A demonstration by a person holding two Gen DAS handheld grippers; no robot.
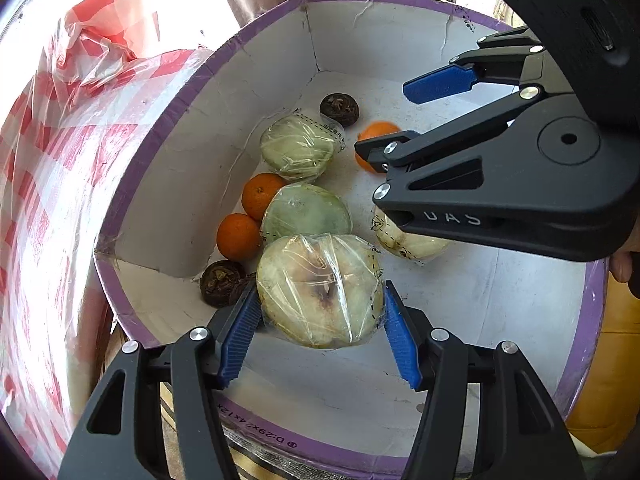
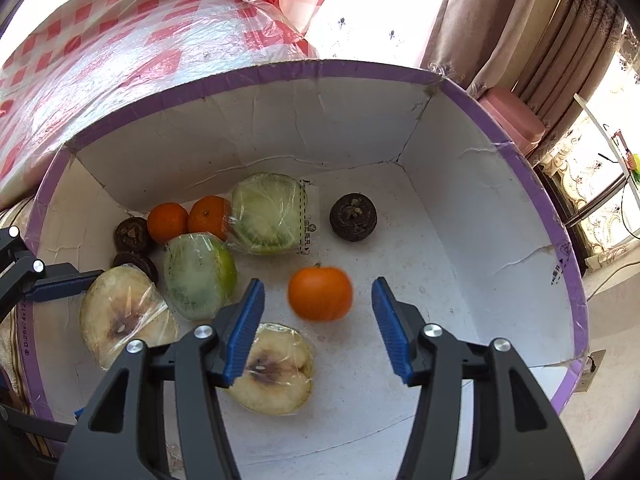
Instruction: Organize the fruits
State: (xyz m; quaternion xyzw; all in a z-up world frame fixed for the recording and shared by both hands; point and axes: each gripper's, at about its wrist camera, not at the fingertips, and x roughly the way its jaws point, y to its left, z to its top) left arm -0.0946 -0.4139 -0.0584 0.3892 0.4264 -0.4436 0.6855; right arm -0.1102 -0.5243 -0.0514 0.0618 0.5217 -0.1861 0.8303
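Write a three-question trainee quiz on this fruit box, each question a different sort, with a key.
1. True or false: the left gripper has its fingers on either side of a wrapped apple half.
2. Multiple choice: which fruit lies ahead of the right gripper, between its open fingers? A) an orange B) a banana C) a grape bunch
3. Fill in: the rim of the white box is coloured ____.

Key: 1 true; 2 A; 3 purple
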